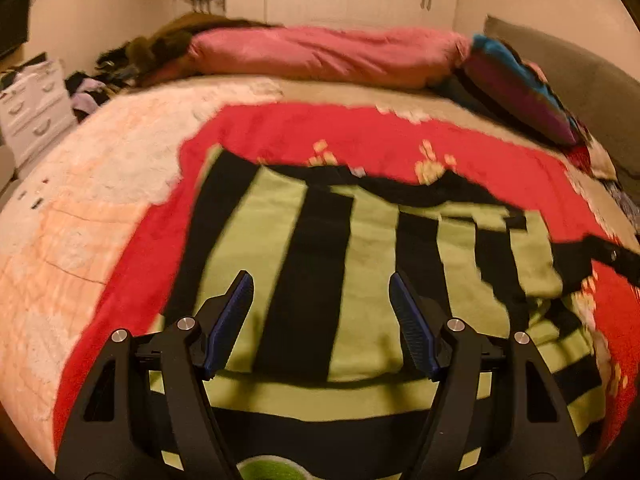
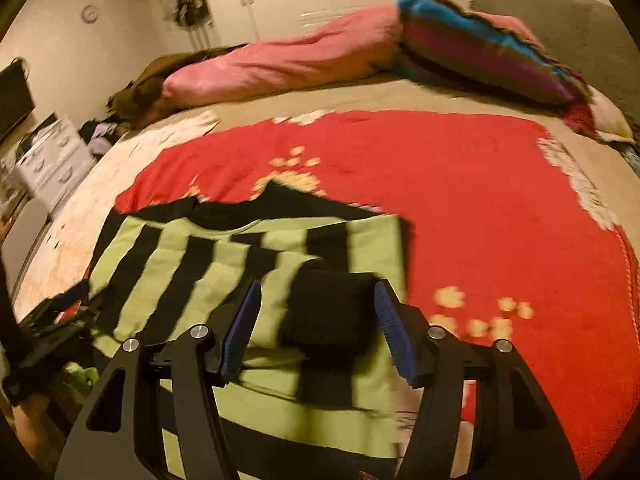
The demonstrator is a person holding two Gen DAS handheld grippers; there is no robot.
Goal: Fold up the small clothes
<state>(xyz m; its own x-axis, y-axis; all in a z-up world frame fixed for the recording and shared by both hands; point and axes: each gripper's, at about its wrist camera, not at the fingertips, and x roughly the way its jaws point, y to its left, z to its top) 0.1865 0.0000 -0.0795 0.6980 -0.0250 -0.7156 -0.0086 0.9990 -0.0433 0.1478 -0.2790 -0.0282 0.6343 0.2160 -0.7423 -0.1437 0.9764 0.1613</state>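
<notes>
A lime-green and black striped garment lies spread on a red blanket on the bed. My left gripper hovers over the garment's near part. Its blue pads stand wide apart with only flat cloth below them. In the right wrist view the same garment lies partly folded, with a black sleeve end doubled over on top. My right gripper is open around that black end. There is a gap at the left pad, and the right pad is close beside it.
A pink duvet roll and a striped blue-purple pillow lie at the far side of the bed. The grey headboard is at the right. A white drawer unit and a heap of clothes stand beyond the left edge.
</notes>
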